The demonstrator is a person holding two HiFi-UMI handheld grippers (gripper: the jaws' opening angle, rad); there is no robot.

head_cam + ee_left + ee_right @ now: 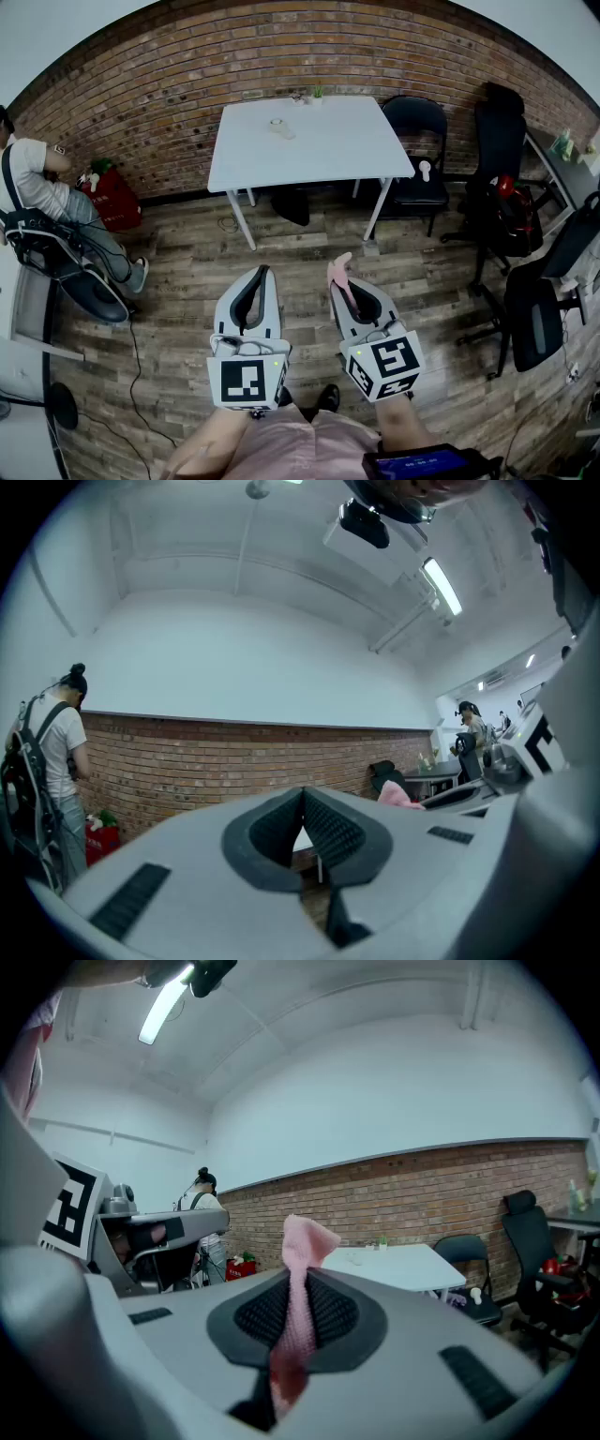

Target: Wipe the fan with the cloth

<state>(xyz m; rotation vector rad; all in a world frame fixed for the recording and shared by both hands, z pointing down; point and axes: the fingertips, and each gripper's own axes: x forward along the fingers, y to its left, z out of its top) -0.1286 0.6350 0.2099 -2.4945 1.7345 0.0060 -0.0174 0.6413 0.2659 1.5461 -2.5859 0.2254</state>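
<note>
Facing table [309, 141], black chair [418, 124]; right claw [341, 287] pinching cloth [302, 1239]

Head camera looks steeply down from above and behind the left tool [263, 274] and right tool [340, 274], with the white desk [319, 150] and brick wall [187, 84] well ahead of them. Each tool's camera sits close behind its own jaws, facing roughly level toward that same wall, the other tool at its edge.

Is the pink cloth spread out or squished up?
Squished up: the right gripper pinches the pink cloth into a narrow strip, one end sticking out.
</note>
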